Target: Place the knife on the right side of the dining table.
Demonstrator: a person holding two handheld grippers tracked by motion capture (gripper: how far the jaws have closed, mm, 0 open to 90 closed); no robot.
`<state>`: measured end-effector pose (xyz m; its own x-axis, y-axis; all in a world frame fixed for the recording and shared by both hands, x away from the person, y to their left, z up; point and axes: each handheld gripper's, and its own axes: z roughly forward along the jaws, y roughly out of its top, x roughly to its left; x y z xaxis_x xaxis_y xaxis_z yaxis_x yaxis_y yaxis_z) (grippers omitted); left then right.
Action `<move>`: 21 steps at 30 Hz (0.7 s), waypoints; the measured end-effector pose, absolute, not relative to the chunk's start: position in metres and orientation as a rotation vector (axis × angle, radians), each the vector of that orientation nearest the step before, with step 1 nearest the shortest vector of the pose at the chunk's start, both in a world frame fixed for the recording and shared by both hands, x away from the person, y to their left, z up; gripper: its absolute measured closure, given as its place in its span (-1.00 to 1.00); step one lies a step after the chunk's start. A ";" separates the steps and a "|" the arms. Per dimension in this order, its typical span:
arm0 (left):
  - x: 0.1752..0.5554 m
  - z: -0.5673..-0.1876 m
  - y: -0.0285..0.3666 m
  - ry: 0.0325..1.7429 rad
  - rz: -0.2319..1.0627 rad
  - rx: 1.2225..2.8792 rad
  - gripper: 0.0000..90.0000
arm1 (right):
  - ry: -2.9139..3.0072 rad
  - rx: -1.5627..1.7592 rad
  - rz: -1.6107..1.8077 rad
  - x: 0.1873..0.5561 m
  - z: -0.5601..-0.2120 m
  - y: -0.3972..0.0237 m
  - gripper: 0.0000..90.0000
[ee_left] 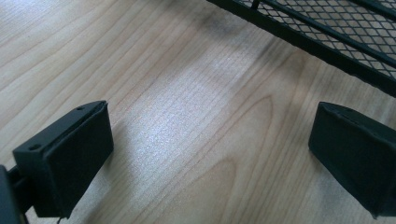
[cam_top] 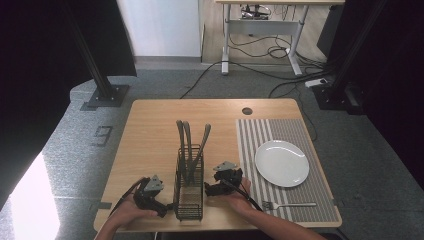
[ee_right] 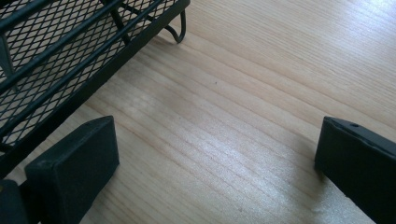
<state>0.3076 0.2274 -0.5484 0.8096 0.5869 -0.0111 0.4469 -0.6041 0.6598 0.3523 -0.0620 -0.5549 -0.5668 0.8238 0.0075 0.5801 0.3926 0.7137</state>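
Observation:
A black mesh cutlery basket (cam_top: 189,196) stands near the table's front edge, with three grey utensil handles (cam_top: 187,142) sticking up from its far end. My left gripper (cam_top: 161,206) rests on the wood just left of the basket. In the left gripper view this gripper (ee_left: 210,126) is open over bare wood, and the basket (ee_left: 336,28) runs across the top right. My right gripper (cam_top: 210,189) sits just right of the basket. It is also open (ee_right: 217,135) with nothing between its jaws, the basket's (ee_right: 60,51) wall at its upper left.
A grey striped placemat (cam_top: 260,132) covers the table's right side. On it lie a white plate (cam_top: 281,163) and, near the front edge, a fork (cam_top: 290,204). The wooden table (cam_top: 155,125) has a round cable hole (cam_top: 247,111) at the back.

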 end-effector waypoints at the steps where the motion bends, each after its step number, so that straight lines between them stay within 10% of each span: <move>1: 0.308 -0.548 0.227 0.757 0.272 2.318 -1.00 | 2.308 1.218 0.974 0.352 -0.555 -0.062 -1.00; 21: 0.307 -0.548 0.228 0.759 0.271 2.318 -1.00 | 2.245 1.272 1.195 0.343 -0.517 -0.081 -0.80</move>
